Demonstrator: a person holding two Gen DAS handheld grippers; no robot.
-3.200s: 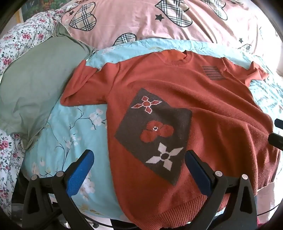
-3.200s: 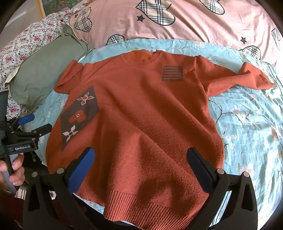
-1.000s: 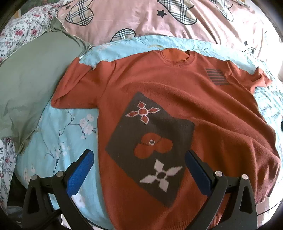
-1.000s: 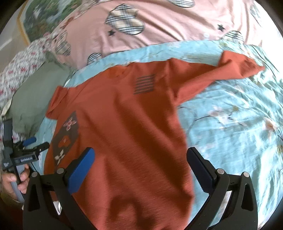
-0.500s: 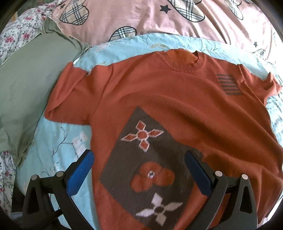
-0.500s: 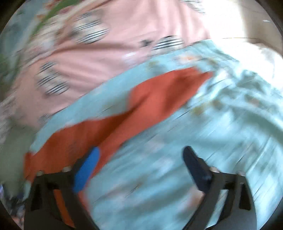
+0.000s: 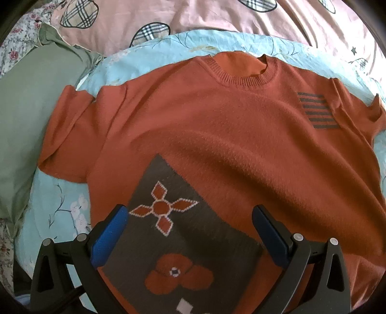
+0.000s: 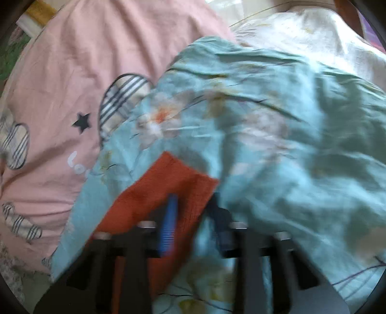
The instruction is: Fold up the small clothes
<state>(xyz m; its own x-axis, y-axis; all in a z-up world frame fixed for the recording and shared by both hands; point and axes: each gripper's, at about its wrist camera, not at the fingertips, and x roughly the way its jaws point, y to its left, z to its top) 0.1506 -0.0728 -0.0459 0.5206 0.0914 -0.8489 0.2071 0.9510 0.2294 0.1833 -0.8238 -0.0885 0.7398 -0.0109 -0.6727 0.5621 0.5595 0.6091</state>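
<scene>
Right gripper (image 8: 193, 205): jaws have just been closing, now drawn narrow on the cuff end of the sweater's sleeve (image 8: 166, 190); frame blurred. The sleeve's long axis runs from lower left up toward the frame's centre, cuff uppermost.

Left gripper (image 7: 188, 229): jaws wide, holding nothing, above the grey patch (image 7: 183, 241).

Orange sweater (image 7: 217, 135): flat, front up, on the blue floral sheet (image 7: 60, 205); collar (image 7: 243, 70) points away toward the pink quilt (image 7: 193, 17), hem nearest the camera. Green pillow (image 7: 21, 108) lies beside its left sleeve.
</scene>
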